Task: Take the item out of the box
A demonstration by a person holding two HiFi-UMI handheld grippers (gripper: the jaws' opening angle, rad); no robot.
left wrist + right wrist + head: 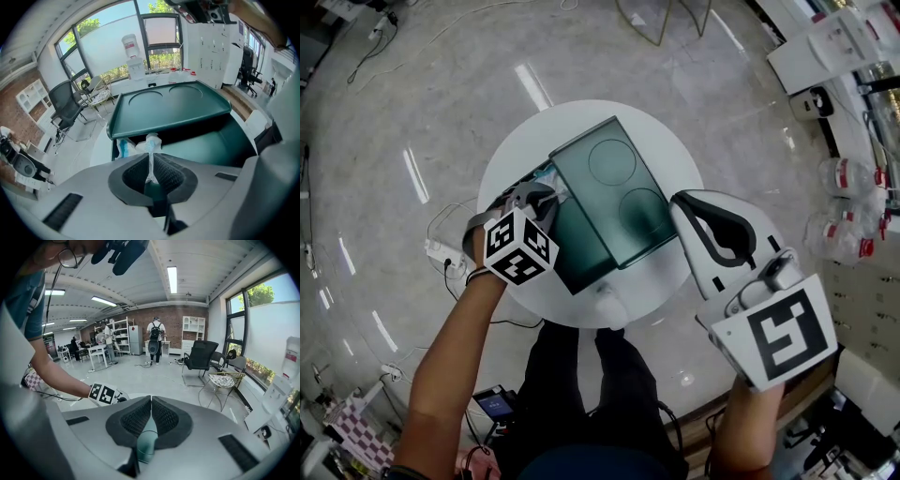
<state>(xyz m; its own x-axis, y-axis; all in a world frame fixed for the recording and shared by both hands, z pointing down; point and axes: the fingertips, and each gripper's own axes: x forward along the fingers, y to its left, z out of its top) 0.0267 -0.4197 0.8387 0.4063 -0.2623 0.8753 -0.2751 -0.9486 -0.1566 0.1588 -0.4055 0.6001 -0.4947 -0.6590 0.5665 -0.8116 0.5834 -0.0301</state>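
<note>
left tool (151,164): pinched shut on a thin fold of the white-and-blue packet (150,140), at the left end of the open green box (581,255)
right tool (151,406): jaws together, empty, just beside the box's right side
lid (614,183): lies partly over the opening, packet could snag coming up imo
grip: only a sliver of film, might slip or tear
box: nobody's bracing it, could slide on the round desk (675,155)

Box (577,255) and lid (614,192) — dark teal green; two ring outlines on lid.
Packet (149,143) — white, blue print.
Round table (502,169): white.
Left gripper (151,158), right gripper (151,401): pale grey shells, black ribbed pads.
Marker cube (520,248): black-and-white squares.
Floor (441,94): grey, veined.
</note>
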